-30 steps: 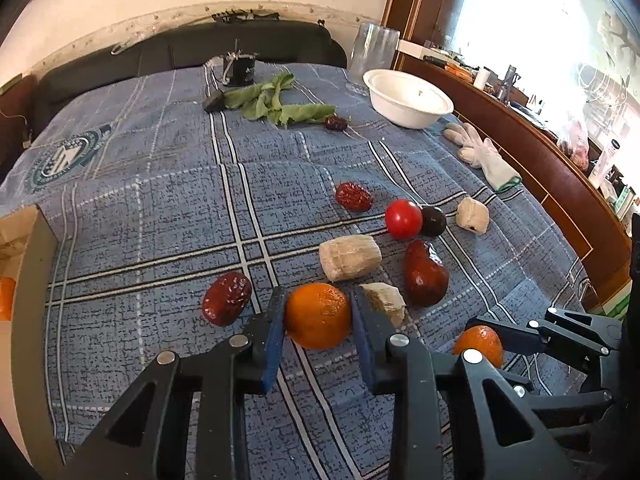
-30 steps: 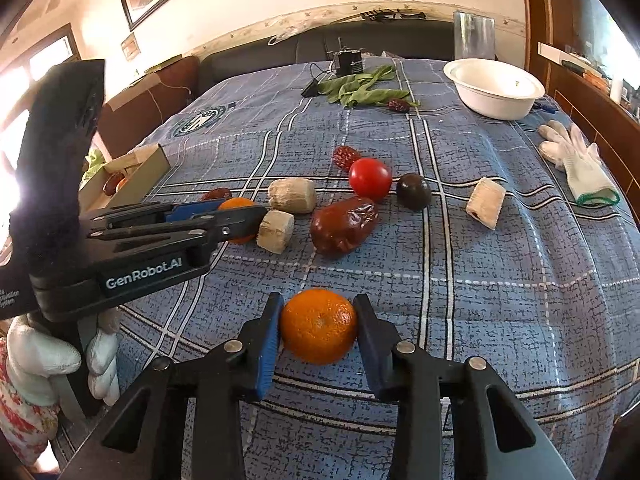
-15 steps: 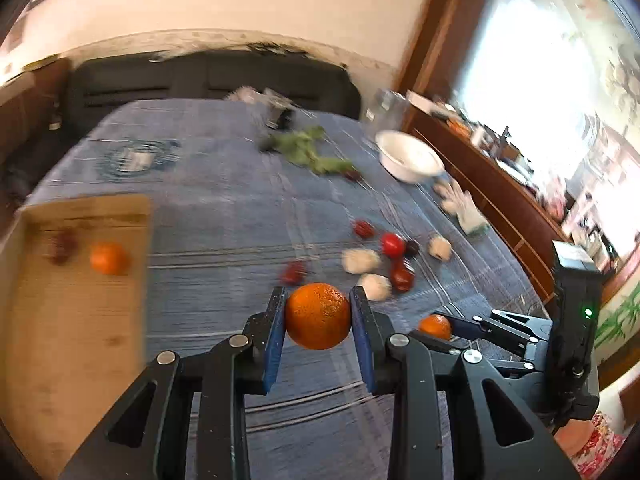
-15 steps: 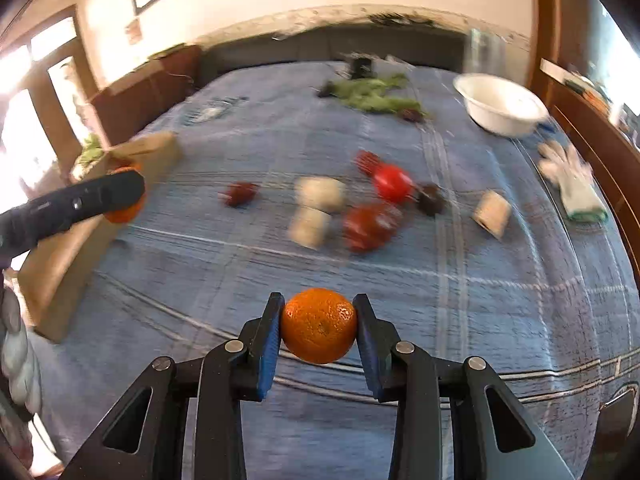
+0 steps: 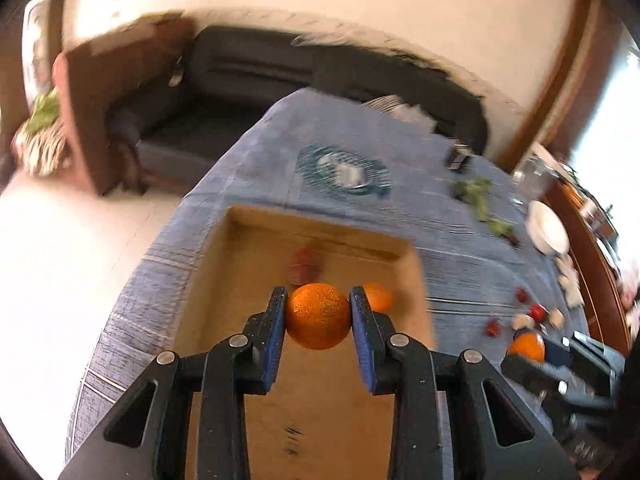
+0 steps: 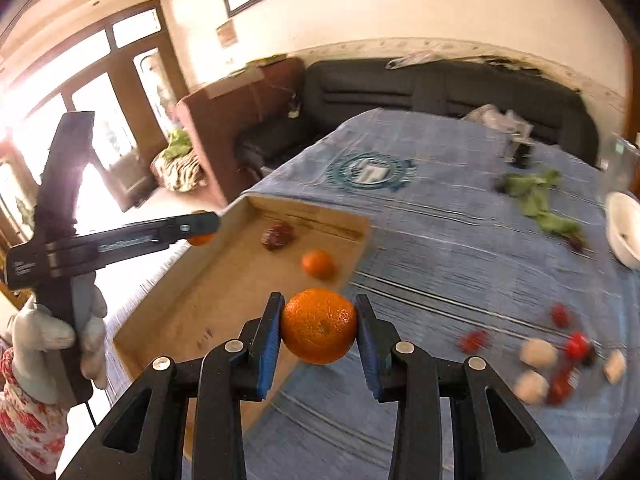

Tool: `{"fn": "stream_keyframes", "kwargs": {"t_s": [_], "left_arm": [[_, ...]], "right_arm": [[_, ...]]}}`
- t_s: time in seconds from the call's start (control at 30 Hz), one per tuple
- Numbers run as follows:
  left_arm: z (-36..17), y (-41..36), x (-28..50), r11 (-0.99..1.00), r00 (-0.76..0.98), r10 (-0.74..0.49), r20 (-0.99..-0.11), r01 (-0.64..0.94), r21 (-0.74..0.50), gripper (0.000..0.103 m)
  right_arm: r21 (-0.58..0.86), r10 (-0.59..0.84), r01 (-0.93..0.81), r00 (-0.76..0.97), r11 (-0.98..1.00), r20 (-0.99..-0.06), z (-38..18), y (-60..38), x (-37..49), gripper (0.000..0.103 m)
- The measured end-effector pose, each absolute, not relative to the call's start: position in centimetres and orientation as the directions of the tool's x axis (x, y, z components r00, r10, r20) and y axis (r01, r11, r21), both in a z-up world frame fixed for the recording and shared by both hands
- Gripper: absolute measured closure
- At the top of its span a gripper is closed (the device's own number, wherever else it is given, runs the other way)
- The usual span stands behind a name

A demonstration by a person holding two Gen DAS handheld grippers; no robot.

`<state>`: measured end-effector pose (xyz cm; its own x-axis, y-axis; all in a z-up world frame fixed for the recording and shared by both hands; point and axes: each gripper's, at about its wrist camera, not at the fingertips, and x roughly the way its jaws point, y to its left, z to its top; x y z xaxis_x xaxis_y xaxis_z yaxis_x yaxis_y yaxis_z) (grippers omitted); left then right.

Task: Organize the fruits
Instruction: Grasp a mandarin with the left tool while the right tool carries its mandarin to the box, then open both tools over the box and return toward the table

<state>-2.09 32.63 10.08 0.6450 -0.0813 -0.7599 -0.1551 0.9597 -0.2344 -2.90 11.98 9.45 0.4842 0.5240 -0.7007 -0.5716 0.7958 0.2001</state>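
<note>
**Two oranges held over the cardboard box**

My left fingers (image 5: pixel 318 314) pinch an orange (image 5: pixel 318 316) above the cardboard box (image 5: pixel 316 380). My right fingers (image 6: pixel 319 326) pinch a second orange (image 6: pixel 319 326) just past the box's near corner. Beyond my left fingertips, inside the box, lie a loose orange (image 6: pixel 317 264) and a dark red fruit (image 6: pixel 277 235), perhaps a date. Farther right, blurred fruits (image 6: pixel 536 354) lie scattered on the blue cloth (image 6: pixel 440 216).

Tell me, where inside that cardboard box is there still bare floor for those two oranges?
The cardboard tray's near half is bare. Its far end is occupied: a dark red fruit by the back wall and an orange by the right wall. Between them and the left wall is free.
</note>
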Motion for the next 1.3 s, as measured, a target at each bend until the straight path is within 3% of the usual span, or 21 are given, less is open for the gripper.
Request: {"fn": "stream_keyframes", "kwargs": {"t_s": [0.3, 0.6, 0.7, 0.9, 1.07, 1.2, 1.3], "left_arm": [[3.5, 35.7, 1.3, 0.934, 0.527, -0.103, -0.843, -0.241, -0.265, 0.072], [2.6, 35.8, 2.2, 0.933, 0.529, -0.100, -0.843, -0.245, -0.264, 0.071], [2.7, 36.0, 2.1, 0.921, 0.538, -0.128, -0.834, -0.246, -0.300, 0.066], [5.2, 36.7, 0.5, 0.894, 0.585, -0.148, -0.797, -0.266, -0.361, 0.057], [9.4, 35.8, -2.4, 0.892, 0.661, -0.124, -0.740, -0.252, -0.375, 0.045], [12.9, 32.6, -5.5, 0.911, 0.734, -0.113, -0.670, -0.192, -0.364, 0.026], [14.1, 29.7, -7.0, 0.924, 0.755, -0.134, -0.642, -0.139, -0.356, 0.023]], "right_arm": [[0.145, 0.432, -0.573, 0.404, 0.807, -0.806, 2.9, 19.5, 1.2, 0.064], [0.109, 0.407, -0.589, 0.402, 0.801, -0.820, 1.3, 21.5, 1.8, 0.063], [0.111, 0.414, -0.589, 0.410, 0.801, -0.813, 1.3, 21.6, 1.9, 0.063], [0.126, 0.460, -0.600, 0.446, 0.790, -0.768, 3.3, 20.4, 0.7, 0.048], [0.158, 0.510, -0.598, 0.482, 0.785, -0.712, 5.9, 17.7, -1.1, 0.043], [0.186, 0.533, -0.580, 0.512, 0.793, -0.674, 7.4, 14.1, -2.5, 0.041], [0.207, 0.530, -0.548, 0.537, 0.810, -0.656, 8.0, 10.4, -3.7, 0.037]]}}
